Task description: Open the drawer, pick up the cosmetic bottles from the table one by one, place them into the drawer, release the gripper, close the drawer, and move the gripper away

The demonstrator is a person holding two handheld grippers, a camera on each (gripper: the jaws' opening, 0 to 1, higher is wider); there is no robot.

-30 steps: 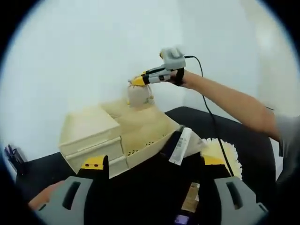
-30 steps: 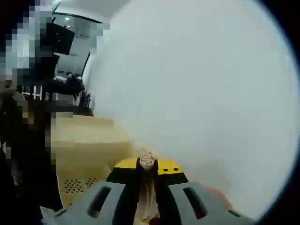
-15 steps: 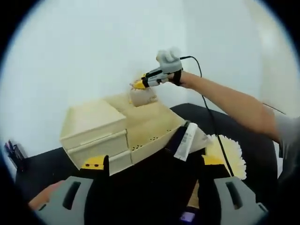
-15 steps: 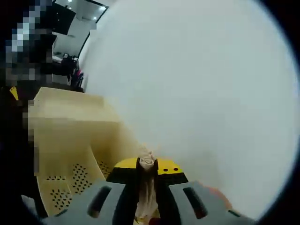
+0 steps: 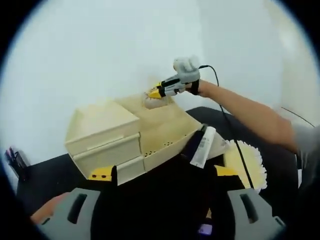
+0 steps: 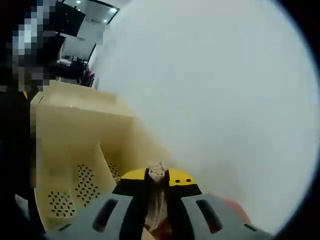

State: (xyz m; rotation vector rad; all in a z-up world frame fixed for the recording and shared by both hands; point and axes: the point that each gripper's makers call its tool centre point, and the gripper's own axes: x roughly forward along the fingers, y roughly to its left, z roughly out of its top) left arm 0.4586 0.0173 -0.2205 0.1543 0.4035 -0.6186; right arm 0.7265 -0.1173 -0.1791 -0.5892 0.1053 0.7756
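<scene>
With the right gripper [image 6: 158,186] pinched on a small beige pouch-like cosmetic item [image 6: 158,200] over the back corner of the open cream plastic drawer [image 5: 165,132], it should sink inside the walls before letting go, while the left gripper [image 5: 160,175] idles, jaws wide and empty.

One drawer unit [image 5: 102,134], cream plastic, on the black table [image 5: 45,175]. Drawers counted on it: two shut fronts stacked at the left, one drawer [image 5: 165,135] pulled open; three in all. Two claws: left claw [image 5: 162,175] at the bottom of the left gripper view, right claw [image 5: 152,93] over the open drawer. One beige pouch [image 6: 157,200] pinched in the right claw. One white tube [image 5: 202,147] at the drawer's front edge. One yellow-white round mat [image 5: 245,162]. One person's arm [image 5: 250,112].
</scene>
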